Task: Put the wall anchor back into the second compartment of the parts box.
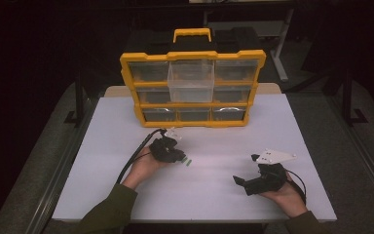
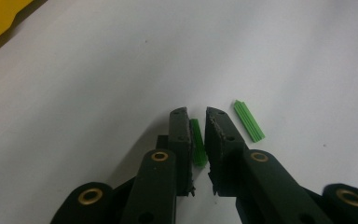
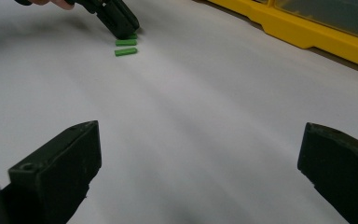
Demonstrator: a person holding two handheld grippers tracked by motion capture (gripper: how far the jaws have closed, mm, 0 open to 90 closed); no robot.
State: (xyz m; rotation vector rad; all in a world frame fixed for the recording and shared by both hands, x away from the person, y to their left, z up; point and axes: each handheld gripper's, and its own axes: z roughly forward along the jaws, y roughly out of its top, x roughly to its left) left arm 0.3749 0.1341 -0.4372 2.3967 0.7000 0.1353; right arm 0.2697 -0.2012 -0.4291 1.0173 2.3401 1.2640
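Note:
My left gripper [image 2: 196, 116] points down at the white table [image 1: 224, 136], shut on a green ribbed wall plug [image 2: 198, 144] that stands between its pads. A second green plug [image 2: 249, 121] lies flat on the table just to the right of the jaws. In the high view this gripper [image 1: 179, 157] is left of centre with a green speck of plug [image 1: 187, 162] at its tips. In the right gripper view, two loose plugs [image 3: 126, 47] lie side by side just below the left gripper [image 3: 116, 21]. My right gripper [image 3: 200, 154] [image 1: 241, 183] rests near the front right, open and holding nothing.
A yellow drawer organiser [image 1: 192, 90] with clear drawers stands at the back of the table. Its top middle drawer [image 1: 191, 80] is pulled out. The organiser's yellow base [image 3: 307, 32] runs across the right gripper view. Dark floor surrounds the table.

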